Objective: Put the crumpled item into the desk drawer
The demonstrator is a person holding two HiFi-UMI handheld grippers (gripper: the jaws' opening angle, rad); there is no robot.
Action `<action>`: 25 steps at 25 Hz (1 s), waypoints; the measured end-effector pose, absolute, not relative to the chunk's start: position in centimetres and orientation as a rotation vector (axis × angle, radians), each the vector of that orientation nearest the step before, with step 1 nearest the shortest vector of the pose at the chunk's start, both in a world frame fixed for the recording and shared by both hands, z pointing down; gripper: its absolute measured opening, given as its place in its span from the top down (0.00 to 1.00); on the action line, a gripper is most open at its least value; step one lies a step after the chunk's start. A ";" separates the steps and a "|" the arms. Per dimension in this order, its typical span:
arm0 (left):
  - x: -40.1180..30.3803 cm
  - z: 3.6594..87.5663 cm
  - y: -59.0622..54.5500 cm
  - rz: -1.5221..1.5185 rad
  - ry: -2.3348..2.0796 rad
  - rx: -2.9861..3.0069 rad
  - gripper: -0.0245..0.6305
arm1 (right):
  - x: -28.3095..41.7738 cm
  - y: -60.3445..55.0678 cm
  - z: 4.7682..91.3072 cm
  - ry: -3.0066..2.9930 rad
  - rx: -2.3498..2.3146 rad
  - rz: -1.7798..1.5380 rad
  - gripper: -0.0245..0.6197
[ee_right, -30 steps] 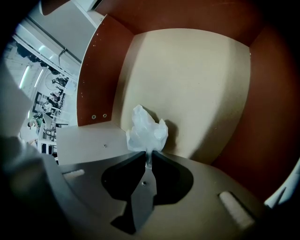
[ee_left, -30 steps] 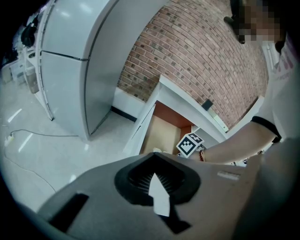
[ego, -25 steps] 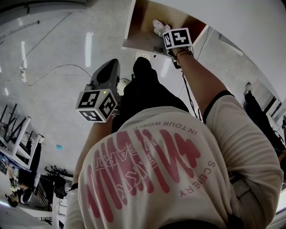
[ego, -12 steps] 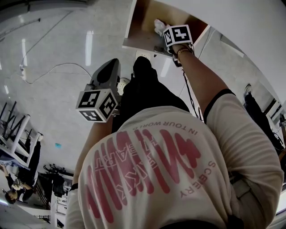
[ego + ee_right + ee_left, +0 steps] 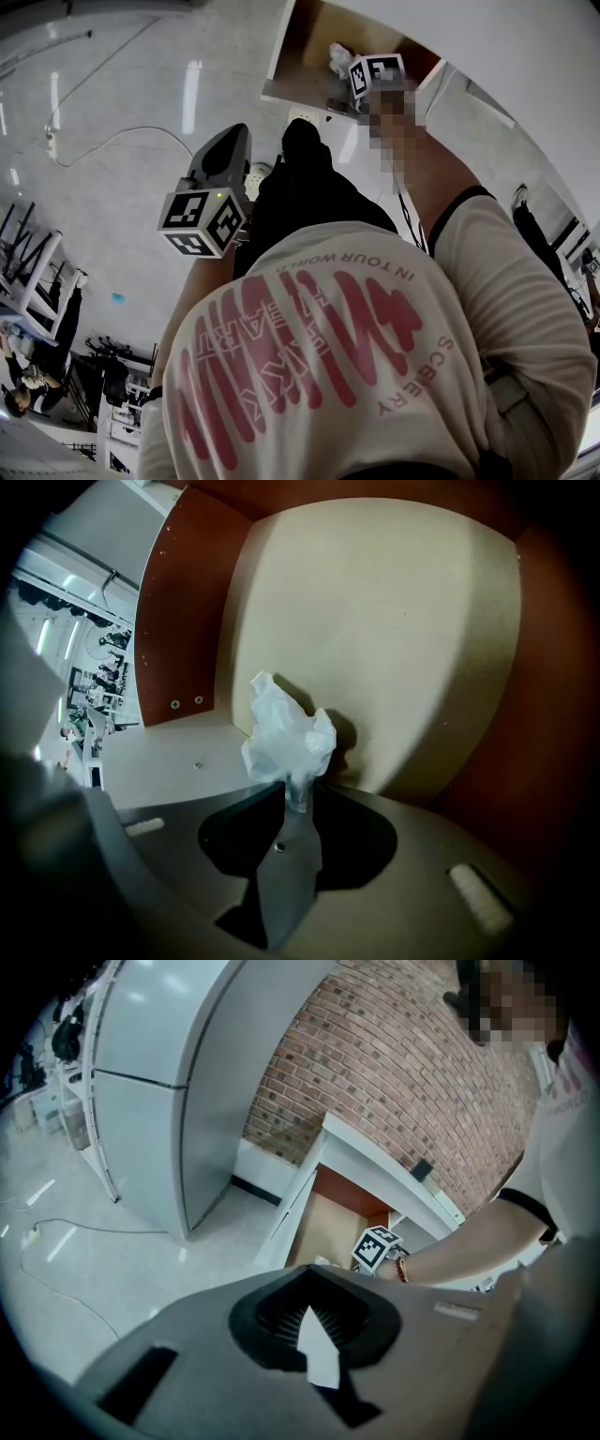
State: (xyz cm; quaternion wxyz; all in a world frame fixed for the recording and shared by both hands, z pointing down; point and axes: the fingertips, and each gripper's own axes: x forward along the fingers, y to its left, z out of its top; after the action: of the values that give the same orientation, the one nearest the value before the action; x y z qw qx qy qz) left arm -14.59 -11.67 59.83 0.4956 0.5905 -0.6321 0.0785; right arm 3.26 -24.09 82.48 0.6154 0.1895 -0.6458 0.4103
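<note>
White crumpled bag (image 5: 286, 742) stands on the pale floor of the drawer (image 5: 394, 611), near 1 brown side wall. Its lower tail is caught between the tips of the right gripper (image 5: 294, 803), whose 2 jaws are opening. Any gap between them is hard to make out. In the head view those jaws are hidden behind the marker cube (image 5: 377, 75), and the wrist is blurred over. The right arm reaches straight forward into the drawer. The left gripper (image 5: 309, 1321) has its jaws pressed together on nothing. It is held back low over the floor (image 5: 112, 1269) and aimed toward the drawer.
</note>
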 end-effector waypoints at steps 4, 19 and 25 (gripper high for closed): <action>-15.0 59.7 -11.7 0.195 -1.537 1.420 0.96 | 3.1 -24.3 82.6 -1.482 0.428 0.940 0.79; -14.5 58.0 -13.8 0.235 -1.537 1.508 0.96 | 2.7 -25.3 81.0 -1.553 0.479 0.942 0.79; -14.7 56.4 -13.2 0.249 -1.552 1.554 0.96 | 2.7 -26.1 78.8 -1.641 0.610 0.983 0.83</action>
State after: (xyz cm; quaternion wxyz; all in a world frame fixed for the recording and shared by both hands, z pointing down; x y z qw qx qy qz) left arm -14.74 -13.18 56.38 0.4487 0.6283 -0.6275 0.1008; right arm 2.71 -26.10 78.82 0.5369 0.2565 -0.6896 0.4129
